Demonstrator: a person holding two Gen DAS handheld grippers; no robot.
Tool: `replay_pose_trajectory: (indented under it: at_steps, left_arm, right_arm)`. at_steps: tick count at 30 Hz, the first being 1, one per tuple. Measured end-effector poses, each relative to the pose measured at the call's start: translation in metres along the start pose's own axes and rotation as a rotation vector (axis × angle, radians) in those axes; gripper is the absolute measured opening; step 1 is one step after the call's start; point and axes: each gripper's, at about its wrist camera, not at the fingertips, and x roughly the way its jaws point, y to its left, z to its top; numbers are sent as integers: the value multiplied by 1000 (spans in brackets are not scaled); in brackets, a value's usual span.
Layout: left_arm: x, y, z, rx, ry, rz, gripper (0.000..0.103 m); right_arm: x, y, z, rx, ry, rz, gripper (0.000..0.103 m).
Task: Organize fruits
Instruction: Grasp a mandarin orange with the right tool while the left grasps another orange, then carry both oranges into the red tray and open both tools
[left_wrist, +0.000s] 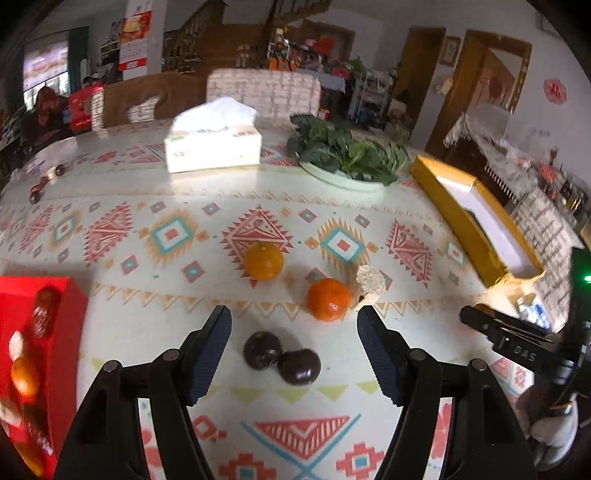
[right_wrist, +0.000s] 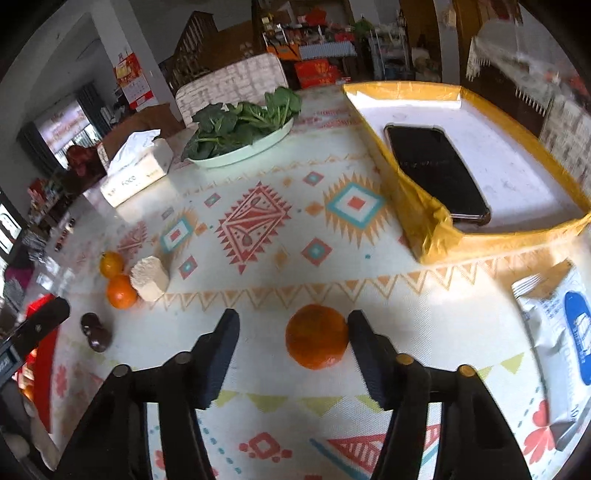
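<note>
My left gripper (left_wrist: 293, 325) is open above two dark purple fruits (left_wrist: 282, 358) that lie touching each other between its fingers. Beyond them lie a yellow-orange citrus (left_wrist: 264, 260) and an orange (left_wrist: 328, 299) beside a pale puffed cake (left_wrist: 370, 282). A red box (left_wrist: 33, 354) at the left holds several fruits. My right gripper (right_wrist: 291, 325) is open around another orange (right_wrist: 317, 336), which rests on the tablecloth against the right finger (right_wrist: 364, 343). The right wrist view also shows the two citrus (right_wrist: 119, 286), the cake (right_wrist: 149, 277) and the dark fruits (right_wrist: 96, 332) at the left.
A yellow tray (right_wrist: 436, 229) with a phone (right_wrist: 436, 170) stands at the right. A plate of greens (left_wrist: 347, 155) and a tissue box (left_wrist: 212, 142) stand at the back. A white and blue packet (right_wrist: 565, 339) lies at the right edge.
</note>
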Motion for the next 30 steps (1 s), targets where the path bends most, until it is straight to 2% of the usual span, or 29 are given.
replay_pose_trajectory:
  at_steps: [2,4,7,9,11,15,17,23,30]
  left_arm:
    - [13,-6,2,28,20,2,70]
    - [25,-11,5,51,37,6,70]
    - [38,-16,8,78,54,9,69]
    - [44,-19,9,96,61,17,64]
    - [51,-22,9,112,79,9,49]
    - [60,-28,8,130,95,5,41]
    - [62,-30,7,140,93,8,33]
    - [54,-30,5,131,85,2,32]
    - [11,-14,4,42,8,-47,32]
  right_arm:
    - [1,2,-1,-25,-5,-51,41]
    - [1,1,-1,-29,-9,-75,36]
    - [0,-1,-1,-23,-11,-69,36]
    - [1,-1,-1,-24,-10,-70,36]
    - [0,-2,0,-26,-10,-72,36]
    - [0,-2,-1,-25,-8,-67,36]
    - [0,0,-1,-27,-7,-64,36]
    - [0,3,-1,-28,-7,-58,36]
    - [-4,4,-1,-16,-27,-8,36]
